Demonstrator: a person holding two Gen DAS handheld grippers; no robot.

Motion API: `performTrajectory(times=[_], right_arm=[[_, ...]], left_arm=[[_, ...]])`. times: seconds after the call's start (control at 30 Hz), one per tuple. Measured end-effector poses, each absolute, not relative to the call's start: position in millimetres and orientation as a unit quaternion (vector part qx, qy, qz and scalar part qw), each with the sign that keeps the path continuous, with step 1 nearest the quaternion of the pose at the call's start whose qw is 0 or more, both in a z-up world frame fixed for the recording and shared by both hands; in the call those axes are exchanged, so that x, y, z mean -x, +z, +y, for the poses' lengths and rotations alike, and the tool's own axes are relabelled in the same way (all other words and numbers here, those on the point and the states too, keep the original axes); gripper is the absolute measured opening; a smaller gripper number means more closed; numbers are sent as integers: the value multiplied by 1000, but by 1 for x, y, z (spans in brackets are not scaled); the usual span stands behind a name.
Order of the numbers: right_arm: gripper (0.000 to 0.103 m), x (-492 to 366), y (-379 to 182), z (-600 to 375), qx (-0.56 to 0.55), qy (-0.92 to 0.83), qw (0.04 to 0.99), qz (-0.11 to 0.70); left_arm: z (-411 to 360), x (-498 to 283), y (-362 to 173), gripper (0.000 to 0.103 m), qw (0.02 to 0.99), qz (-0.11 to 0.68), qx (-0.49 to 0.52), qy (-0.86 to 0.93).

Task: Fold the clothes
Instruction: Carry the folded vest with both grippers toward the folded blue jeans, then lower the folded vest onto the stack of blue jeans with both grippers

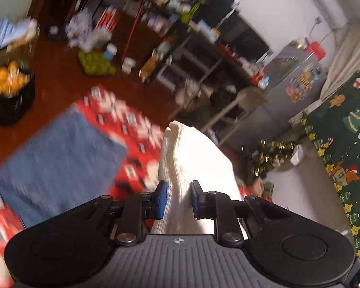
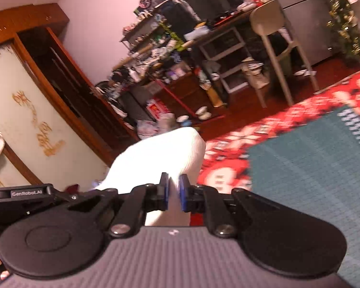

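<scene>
A white knitted garment is pinched between the blue pads of my left gripper, which is shut on it and holds it up off the floor. In the right wrist view the same white garment sticks up between the pads of my right gripper, shut on it. A blue folded cloth lies on the red patterned rug below left; in the right wrist view it shows as a teal cloth on the rug. The rest of the garment is hidden behind the grippers.
Cluttered shelves and a desk with a chair stand at the back. A black basket of oranges sits on the floor at left. A green Christmas mat lies at right. A wooden door frame is at left.
</scene>
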State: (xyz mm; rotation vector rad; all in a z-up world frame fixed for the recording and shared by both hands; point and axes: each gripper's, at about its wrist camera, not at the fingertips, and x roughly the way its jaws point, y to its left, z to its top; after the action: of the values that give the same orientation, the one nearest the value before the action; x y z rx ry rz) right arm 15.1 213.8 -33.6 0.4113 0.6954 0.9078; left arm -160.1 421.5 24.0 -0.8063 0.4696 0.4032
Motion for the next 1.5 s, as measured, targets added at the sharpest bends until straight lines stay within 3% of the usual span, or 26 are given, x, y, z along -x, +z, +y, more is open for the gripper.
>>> performTrajectory(times=[0.17, 0.37, 0.57, 0.7, 0.97, 1.17, 1.5], right_arm=[[10, -2, -38, 293, -171, 446, 816, 326], [10, -3, -75, 358, -194, 451, 793, 361], [10, -2, -132, 390, -191, 442, 775, 410], [10, 1, -153, 386, -176, 454, 778, 398], [10, -10, -156, 385, -178, 464, 769, 403], [16, -9, -159, 376, -187, 467, 753, 424], [16, 22, -157, 351, -180, 471, 736, 452]], left_arm=[[481, 172, 12, 21, 882, 197, 376, 203], [544, 178, -41, 21, 871, 188, 403, 208], [581, 186, -98, 20, 840, 215, 450, 214], [587, 200, -119, 21, 833, 210, 472, 196], [576, 200, -114, 22, 843, 213, 450, 204], [567, 206, -110, 31, 854, 220, 414, 226], [549, 237, -101, 31, 849, 240, 405, 241]])
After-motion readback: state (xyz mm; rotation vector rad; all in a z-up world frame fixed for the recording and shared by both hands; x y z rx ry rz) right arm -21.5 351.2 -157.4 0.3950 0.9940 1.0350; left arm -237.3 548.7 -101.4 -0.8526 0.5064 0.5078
